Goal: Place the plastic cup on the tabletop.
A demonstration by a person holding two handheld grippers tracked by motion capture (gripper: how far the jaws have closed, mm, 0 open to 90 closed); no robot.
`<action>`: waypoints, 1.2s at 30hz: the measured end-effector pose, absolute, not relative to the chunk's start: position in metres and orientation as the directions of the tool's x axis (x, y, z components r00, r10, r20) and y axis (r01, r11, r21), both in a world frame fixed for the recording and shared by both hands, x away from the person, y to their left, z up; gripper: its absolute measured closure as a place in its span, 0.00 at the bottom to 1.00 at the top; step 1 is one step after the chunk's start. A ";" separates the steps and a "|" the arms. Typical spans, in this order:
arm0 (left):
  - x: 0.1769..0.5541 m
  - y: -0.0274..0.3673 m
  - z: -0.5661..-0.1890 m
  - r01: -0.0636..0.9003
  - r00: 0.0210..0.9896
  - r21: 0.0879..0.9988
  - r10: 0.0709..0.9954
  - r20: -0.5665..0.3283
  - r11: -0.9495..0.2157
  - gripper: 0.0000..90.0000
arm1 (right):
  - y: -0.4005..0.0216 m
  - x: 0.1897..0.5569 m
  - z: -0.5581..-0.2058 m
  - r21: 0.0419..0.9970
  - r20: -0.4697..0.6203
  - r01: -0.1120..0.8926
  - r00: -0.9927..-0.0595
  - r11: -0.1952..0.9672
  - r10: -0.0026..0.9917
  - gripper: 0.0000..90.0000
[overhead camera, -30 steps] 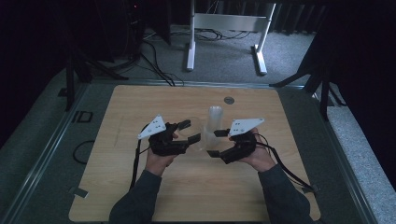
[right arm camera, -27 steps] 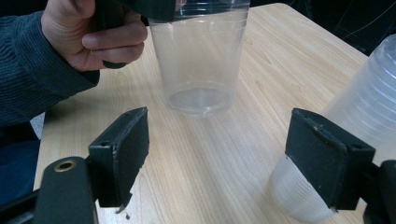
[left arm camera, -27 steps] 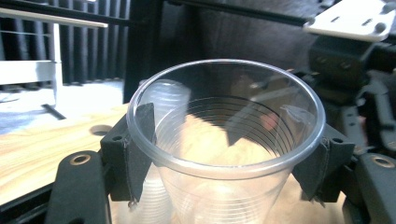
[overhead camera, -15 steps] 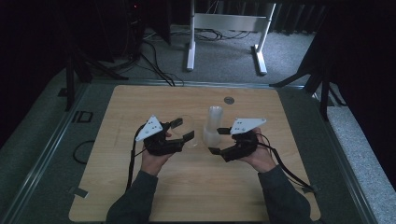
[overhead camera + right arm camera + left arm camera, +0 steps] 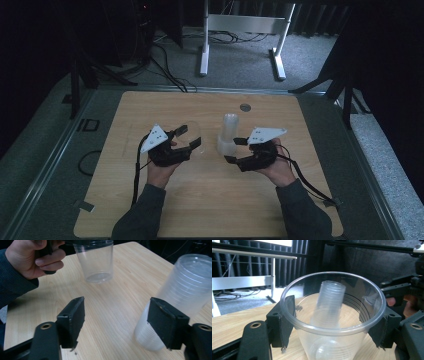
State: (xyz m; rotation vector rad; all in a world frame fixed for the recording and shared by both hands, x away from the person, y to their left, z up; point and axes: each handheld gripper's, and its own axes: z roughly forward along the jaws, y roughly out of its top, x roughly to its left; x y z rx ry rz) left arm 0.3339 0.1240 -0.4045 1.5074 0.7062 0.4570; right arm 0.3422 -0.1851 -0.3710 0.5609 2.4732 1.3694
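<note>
Nearest, two sleeved forearms coming up from the bottom edge of the high view, each hand wrapped round a hand-held gripper.

Left hand-held gripper [image 5: 192,137]: jaws clamped tight on the rim of a single clear plastic cup [image 5: 332,322], one pad on each side just under the lip, cup mouth facing the gripper's own camera. In the right gripper view, that same cup [image 5: 96,261] hanging from the jaws above the counter [image 5: 150,110], base close over the wood; touching or not, cannot tell.

Right hand-held gripper [image 5: 231,150]: jaws part-way open, having just been closing in. One black pad lying against the side of the stack of clear cups [image 5: 180,297], the other pad well clear over bare wood, so no grip yet. Stack of cups [image 5: 228,132] upside down on the counter, just ahead of the right gripper's tips and between the two grippers, off to the side of the held cup.

Beyond the stack, a small round grey disc [image 5: 245,107] near the counter's far edge. Farther off, a white metal frame [image 5: 242,25] on the carpeted floor, with dark cables beside it.
</note>
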 end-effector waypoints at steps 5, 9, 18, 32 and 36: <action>0.335 0.127 -0.405 0.158 0.707 0.987 0.693 -0.140 0.038 0.33 | -0.191 0.343 -0.374 0.861 -0.021 0.224 -0.881 0.457 0.472 0.37; 0.335 0.129 -0.407 0.160 0.694 0.987 0.707 -0.134 0.030 0.33 | -0.193 0.342 -0.375 0.861 -0.029 0.222 -0.877 0.457 0.480 0.37; 0.335 0.134 -0.410 0.171 0.666 0.985 0.735 -0.126 0.014 0.34 | -0.194 0.340 -0.375 0.863 -0.039 0.215 -0.874 0.457 0.484 0.37; 0.335 0.150 -0.414 0.177 0.599 0.984 0.792 -0.119 0.014 0.34 | -0.198 0.342 -0.378 0.862 -0.027 0.228 -0.871 0.452 0.491 0.37; 0.335 0.152 -0.415 0.177 0.589 0.984 0.800 -0.113 0.009 0.34 | -0.199 0.342 -0.377 0.864 -0.025 0.228 -0.871 0.448 0.491 0.37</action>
